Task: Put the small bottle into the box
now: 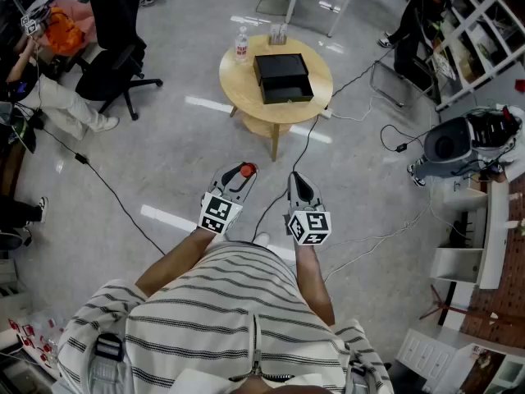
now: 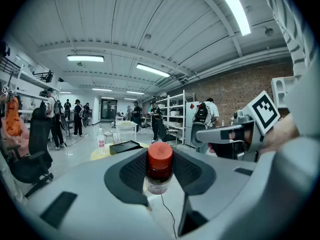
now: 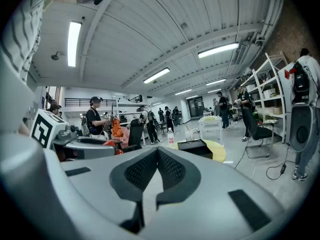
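A small clear bottle with a red cap (image 2: pixel 159 168) stands upright between the pads of my left gripper (image 2: pixel 160 173), which is shut on it. In the head view the left gripper (image 1: pixel 242 173) is held in front of the person, and the red cap of the bottle (image 1: pixel 247 170) shows at its tip. My right gripper (image 1: pixel 297 180) is beside it, shut and empty, its jaws meeting in the right gripper view (image 3: pixel 157 156). The open black box (image 1: pixel 283 77) lies on a round wooden table (image 1: pixel 238 80) some way ahead, also visible as the box (image 2: pixel 127 146) and the box (image 3: pixel 194 147).
A water bottle (image 1: pixel 241 44) and a small holder (image 1: pixel 278 33) stand on the table's far side. A black cable (image 1: pixel 305 142) runs across the floor from the table toward me. An office chair (image 1: pixel 115 39) is at the left, shelving and a grey machine (image 1: pixel 459 142) at the right. People stand around the room.
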### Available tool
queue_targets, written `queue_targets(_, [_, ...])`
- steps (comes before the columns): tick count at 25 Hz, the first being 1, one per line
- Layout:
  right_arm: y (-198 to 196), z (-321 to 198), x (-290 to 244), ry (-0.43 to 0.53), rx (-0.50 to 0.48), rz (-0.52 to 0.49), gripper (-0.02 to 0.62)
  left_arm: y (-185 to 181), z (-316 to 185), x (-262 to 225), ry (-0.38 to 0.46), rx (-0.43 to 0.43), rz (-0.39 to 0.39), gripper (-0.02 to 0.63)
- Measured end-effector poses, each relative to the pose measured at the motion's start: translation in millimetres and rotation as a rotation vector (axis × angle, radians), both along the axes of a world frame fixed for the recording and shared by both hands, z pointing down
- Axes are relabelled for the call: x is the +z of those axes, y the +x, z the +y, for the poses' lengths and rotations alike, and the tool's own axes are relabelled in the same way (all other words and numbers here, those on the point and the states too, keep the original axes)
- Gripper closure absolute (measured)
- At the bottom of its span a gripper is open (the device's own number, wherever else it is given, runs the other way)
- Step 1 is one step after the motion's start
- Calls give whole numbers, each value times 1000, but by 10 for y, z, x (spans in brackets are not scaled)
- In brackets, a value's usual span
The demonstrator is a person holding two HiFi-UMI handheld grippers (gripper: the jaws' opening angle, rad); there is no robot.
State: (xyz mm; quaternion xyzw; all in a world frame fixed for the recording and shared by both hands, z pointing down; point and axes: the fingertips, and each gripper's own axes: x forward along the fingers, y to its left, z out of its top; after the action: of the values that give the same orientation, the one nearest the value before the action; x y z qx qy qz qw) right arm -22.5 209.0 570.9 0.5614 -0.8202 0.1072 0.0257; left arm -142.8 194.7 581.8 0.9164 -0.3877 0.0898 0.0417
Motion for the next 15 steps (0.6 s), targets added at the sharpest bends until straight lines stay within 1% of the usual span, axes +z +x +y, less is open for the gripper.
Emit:
queue_targets(4, [16,-64,-28,1,-20,-20,577,5,-61,-28,-15,-34,16,449])
queue_targets(7, [49,-62,-8,-13,-19,-9,577,21,-36,-16,-27,-40,9,449])
queue_targets(12, [72,-65,-34,-2,-41,-32,577,102,-32,-22,-37,-42,25,449])
queue_targets(15, [104,-92,-51,-1,-40,-52,577,142,-61,-32,-61,-51,38,449])
